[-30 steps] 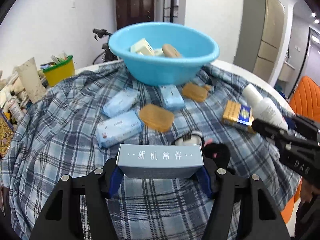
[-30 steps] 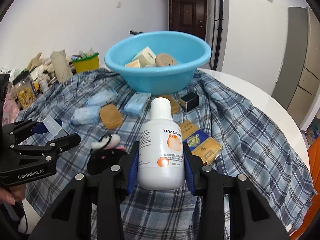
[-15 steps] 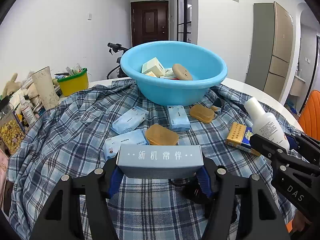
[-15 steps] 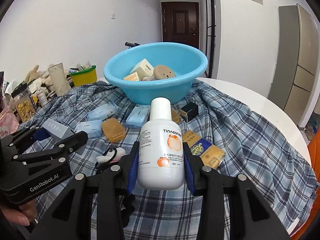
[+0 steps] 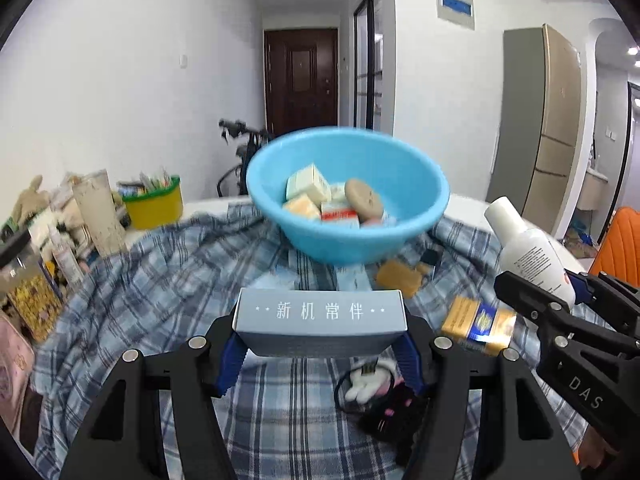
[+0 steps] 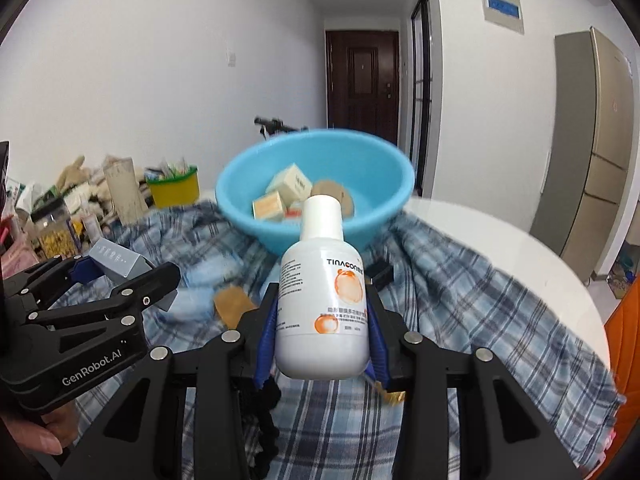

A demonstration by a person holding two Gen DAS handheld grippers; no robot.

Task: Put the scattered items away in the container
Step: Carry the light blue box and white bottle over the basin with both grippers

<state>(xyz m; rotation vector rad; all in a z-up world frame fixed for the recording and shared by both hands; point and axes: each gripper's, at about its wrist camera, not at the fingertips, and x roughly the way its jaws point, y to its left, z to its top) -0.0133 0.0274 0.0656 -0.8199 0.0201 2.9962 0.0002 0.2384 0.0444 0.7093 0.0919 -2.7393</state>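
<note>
Progress looks partial from the left wrist view: the blue basin on the checked cloth already holds several small boxes and a round brown piece, while the left gripper has its fingers clamped on a grey box, held above the cloth and short of the basin. Left out on the cloth are an amber soap bar, a yellow and blue pack and a black and white soft toy. Nothing stands between box and basin.

Right wrist view: the right gripper has its fingers shut on a white bottle, cap pointing toward the basin. A small black box and pale blue packets lie on the cloth beneath its path. Clutter and a yellow tub crowd the tabletop's far left, clear of the route, I judge.
</note>
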